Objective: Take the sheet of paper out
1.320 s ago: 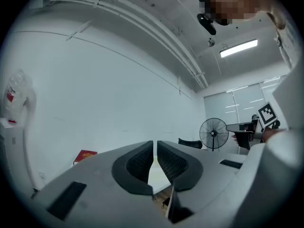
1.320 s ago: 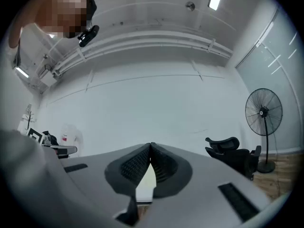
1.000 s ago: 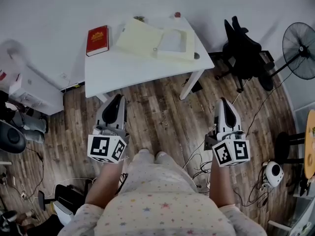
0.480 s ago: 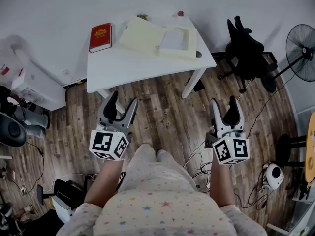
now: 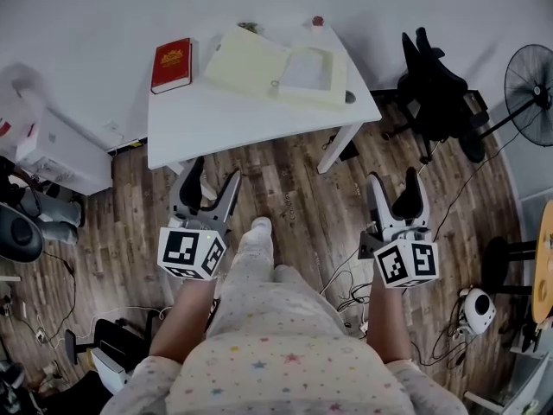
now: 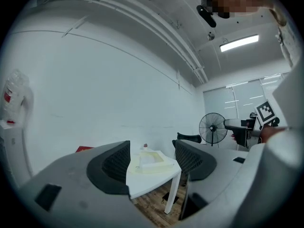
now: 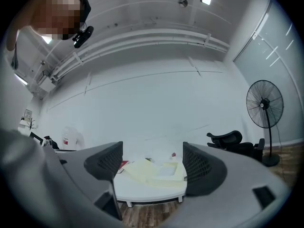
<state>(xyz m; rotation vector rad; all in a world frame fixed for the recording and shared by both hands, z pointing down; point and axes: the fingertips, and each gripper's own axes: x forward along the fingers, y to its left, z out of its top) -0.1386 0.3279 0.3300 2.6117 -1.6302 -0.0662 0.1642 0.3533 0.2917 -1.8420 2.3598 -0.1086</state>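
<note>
A pale yellow folder (image 5: 246, 63) lies open on the white table (image 5: 225, 119) at the far side, with a white sheet of paper (image 5: 304, 70) showing in its right half. Both grippers hang over the wooden floor, well short of the table. My left gripper (image 5: 213, 176) is open; its jaws have just been opening and nothing is between them. My right gripper (image 5: 393, 182) is open and empty too. In the left gripper view the folder (image 6: 149, 163) shows far off between the jaws of that gripper (image 6: 151, 160). The right gripper (image 7: 153, 160) frames the folder (image 7: 152, 172) likewise.
A red book (image 5: 172, 65) lies on the table's left end. A black office chair (image 5: 436, 80) and a standing fan (image 5: 529, 80) are at the right. A white cabinet (image 5: 60, 158) stands at the left. Cables lie on the floor. The person's foot (image 5: 257, 232) is forward between the grippers.
Both grippers have gone from shut to open. The person's foot has stepped forward, and the grippers have shifted slightly toward the table.
</note>
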